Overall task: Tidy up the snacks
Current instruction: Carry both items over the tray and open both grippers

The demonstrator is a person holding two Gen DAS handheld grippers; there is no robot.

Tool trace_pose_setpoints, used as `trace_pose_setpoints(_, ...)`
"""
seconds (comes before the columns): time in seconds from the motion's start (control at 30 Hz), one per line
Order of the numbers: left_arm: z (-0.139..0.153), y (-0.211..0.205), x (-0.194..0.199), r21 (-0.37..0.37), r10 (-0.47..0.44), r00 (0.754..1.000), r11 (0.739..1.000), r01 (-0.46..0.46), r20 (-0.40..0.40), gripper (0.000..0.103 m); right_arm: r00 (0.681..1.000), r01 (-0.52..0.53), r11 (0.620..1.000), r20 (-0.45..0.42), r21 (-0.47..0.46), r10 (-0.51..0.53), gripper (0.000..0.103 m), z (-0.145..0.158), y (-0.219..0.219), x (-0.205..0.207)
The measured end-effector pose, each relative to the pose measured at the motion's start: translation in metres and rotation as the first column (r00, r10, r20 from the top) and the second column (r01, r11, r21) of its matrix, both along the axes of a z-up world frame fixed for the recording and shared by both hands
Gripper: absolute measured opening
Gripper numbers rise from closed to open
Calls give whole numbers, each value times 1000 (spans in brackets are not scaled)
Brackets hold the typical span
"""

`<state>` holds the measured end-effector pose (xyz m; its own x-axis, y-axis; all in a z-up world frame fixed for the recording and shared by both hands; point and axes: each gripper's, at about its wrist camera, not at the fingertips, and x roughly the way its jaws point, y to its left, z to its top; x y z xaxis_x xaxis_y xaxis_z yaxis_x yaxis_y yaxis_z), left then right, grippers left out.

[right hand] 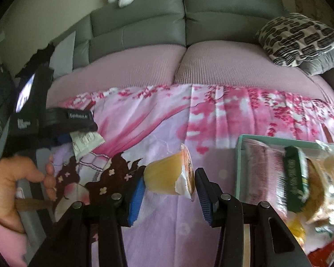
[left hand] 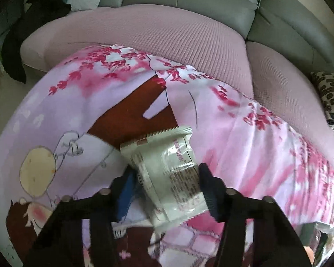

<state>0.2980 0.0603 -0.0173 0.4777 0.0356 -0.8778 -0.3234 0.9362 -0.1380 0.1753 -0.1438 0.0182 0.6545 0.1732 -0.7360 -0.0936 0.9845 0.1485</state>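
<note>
Snacks sit in two grips and a tray on a cartoon-printed pink cloth (right hand: 162, 120) spread in front of a sofa (right hand: 189, 17). On the left side, the left gripper (left hand: 167, 178) is clamped on a white snack packet (left hand: 167, 166) — the blue pad presses its left edge, the dark pad its right, and the serrated top end of the packet points away over the cloth. In the right wrist view that same gripper shows at far left, the packet sticking out beneath it and a hand (right hand: 9, 184) wrapped round its handle. Near the middle, the right gripper (right hand: 169, 180) is closed on a yellow jelly cup (right hand: 164, 178), which lies on its side between the pads with its foil lid facing right. Just to the right stands a pale green tray (right hand: 239, 169), already crowded with wrapped snacks — a pink pack, a dark green one, yellowish ones. A patterned cushion (right hand: 298, 37) rests on the sofa's far right.
</note>
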Motion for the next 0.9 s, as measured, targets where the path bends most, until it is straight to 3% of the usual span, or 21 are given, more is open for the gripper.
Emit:
trace_pose_setpoints(0.13, 17, -6, -23, -57, -35, 998, 998, 38, 52, 51, 999, 18, 1000, 46, -5, -18, 47, 18, -15, -22)
trace_pose_setpoints(0.33, 53, -61, -61, -112, -165, 975, 977, 182, 150, 51, 986, 133, 991, 105, -19, -130, 47, 46, -66, -55)
trace_pose_setpoints(0.5, 75, -128, -93, -140, -317, 927, 927, 347, 201, 51, 957, 275, 961, 104, -35, -270, 47, 57, -123, -76)
trace_pose_setpoints(0.63, 83, -186, -112, -141, -442, 870, 868, 477, 218, 51, 923, 380, 925, 74, -18, -378, 47, 54, -171, -90)
trace_pose_setpoints(0.9, 80, -259, -135, -150, -566, 803, 791, 593, 190, 51, 879, 477, 879, 5, 7, -477, 49, 37, -221, -104)
